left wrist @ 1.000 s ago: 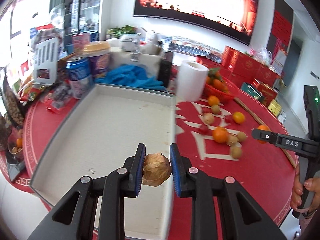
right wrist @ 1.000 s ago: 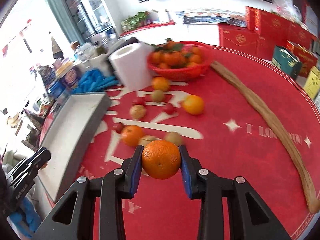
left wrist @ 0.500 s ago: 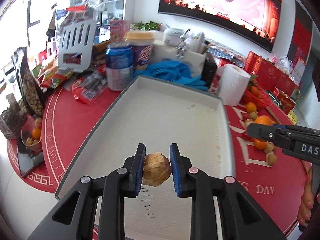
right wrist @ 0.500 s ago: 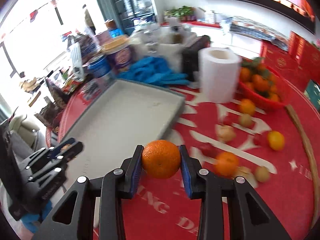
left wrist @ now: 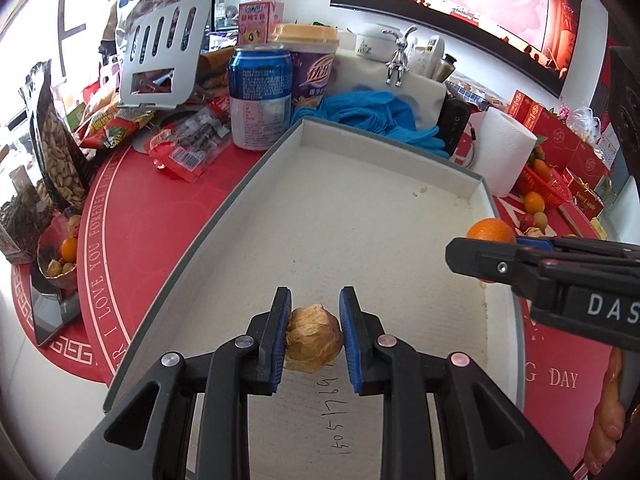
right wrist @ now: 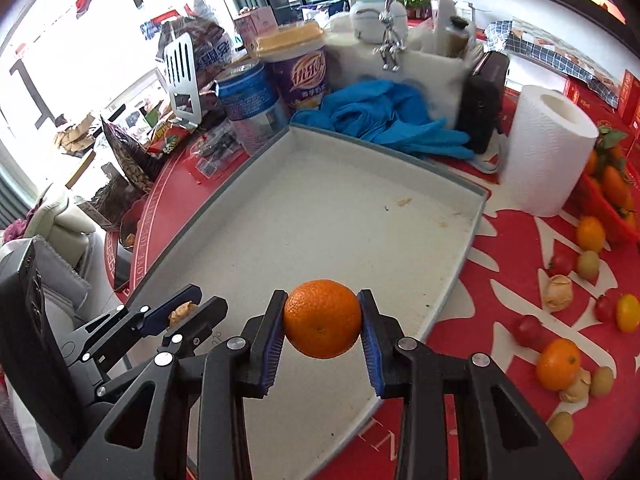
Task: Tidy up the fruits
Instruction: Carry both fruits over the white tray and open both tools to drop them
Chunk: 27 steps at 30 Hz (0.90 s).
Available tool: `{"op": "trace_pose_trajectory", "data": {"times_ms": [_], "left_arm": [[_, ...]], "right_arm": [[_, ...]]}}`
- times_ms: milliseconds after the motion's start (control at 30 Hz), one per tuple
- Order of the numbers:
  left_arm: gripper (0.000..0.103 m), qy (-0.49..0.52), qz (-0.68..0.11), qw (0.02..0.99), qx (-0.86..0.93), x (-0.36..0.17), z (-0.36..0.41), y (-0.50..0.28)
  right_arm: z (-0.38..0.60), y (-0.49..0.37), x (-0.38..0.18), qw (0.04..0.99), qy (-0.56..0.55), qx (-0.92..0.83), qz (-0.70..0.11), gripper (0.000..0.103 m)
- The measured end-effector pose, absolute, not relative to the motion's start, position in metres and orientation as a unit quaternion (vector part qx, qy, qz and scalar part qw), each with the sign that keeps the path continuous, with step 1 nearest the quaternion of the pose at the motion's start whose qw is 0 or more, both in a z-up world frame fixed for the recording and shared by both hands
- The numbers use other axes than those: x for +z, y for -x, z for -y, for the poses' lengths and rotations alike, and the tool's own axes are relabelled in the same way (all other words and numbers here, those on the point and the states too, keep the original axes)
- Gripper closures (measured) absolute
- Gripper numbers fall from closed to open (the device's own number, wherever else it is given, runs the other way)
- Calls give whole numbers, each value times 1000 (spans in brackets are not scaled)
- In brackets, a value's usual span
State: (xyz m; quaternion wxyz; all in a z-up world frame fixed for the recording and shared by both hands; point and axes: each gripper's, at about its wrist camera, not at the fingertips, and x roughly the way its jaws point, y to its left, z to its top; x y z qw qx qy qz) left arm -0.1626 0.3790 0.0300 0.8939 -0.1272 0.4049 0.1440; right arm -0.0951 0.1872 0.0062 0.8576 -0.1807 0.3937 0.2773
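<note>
Both fruits hang over the bare tray [right wrist: 460,184]: the left tongs [left wrist: 312,336] clamp a papery husked fruit [left wrist: 313,339], the right tongs [right wrist: 322,320] grip an orange [right wrist: 322,318]. Nothing lies in the tray yet; most loose fruit [right wrist: 558,364] waits on the red worktop [right wrist: 512,240].

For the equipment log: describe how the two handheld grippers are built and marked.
Both the left gripper and the right gripper are matte black plastic with triangular cut-outs, silver rivets at the pivots and blue ribbed pads. The right one bears white letters "DAS" on its side. No cables show.
</note>
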Motion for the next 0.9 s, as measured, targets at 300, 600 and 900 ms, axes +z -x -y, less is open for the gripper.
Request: {"op": "trace_pose_trajectory", "data": {"times_ms": [300, 600, 900], "left_arm": [[55, 124, -414, 891, 138, 21, -374, 160], [22, 107, -391, 901, 156, 34, -368, 165], [22, 98, -395, 902, 144, 44, -348, 163]], "right_arm": [[-190, 86, -3, 849, 180, 278, -412, 66], [-182, 93, 20, 863, 160, 285, -384, 16], [-142, 93, 37, 882, 128, 258, -374, 0]]}}
